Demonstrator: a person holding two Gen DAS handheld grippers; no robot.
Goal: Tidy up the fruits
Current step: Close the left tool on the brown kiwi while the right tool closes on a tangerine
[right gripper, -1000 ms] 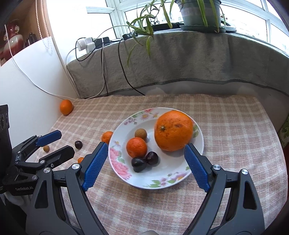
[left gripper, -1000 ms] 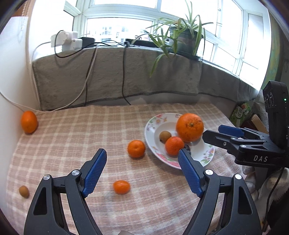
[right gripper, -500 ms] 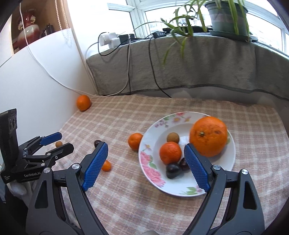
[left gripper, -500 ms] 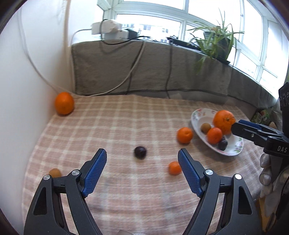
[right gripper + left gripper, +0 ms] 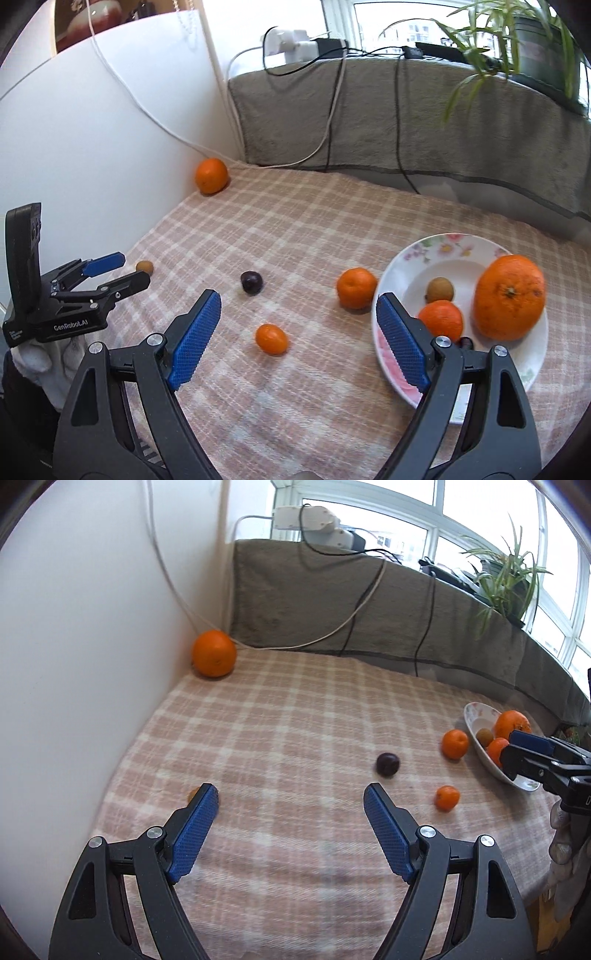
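Observation:
A floral plate (image 5: 417, 254) at the right holds a big orange (image 5: 509, 297), a mandarin (image 5: 440, 320), a small brown fruit (image 5: 439, 290) and dark fruit partly hidden behind my right finger. Loose on the checked cloth lie a mandarin (image 5: 355, 288), a small orange fruit (image 5: 271, 339), a dark plum (image 5: 252, 282), a small brown fruit (image 5: 144, 267) and an orange (image 5: 211, 175) in the far corner. My right gripper (image 5: 297, 315) is open over the cloth, just short of the small orange fruit. My left gripper (image 5: 290, 805) is open and empty; the brown fruit (image 5: 192, 795) peeks behind its left finger.
A white wall (image 5: 92, 646) bounds the table's left side. A grey cloth-covered ledge (image 5: 406, 110) with cables, a power strip (image 5: 291, 40) and a potted plant (image 5: 535, 37) runs along the back. A gloved hand (image 5: 40, 354) holds the left gripper.
Both grippers swung left across the table. The plate slid to the right in both views, and the plum, the corner orange and the left brown fruit came nearer. Jaws stayed open.

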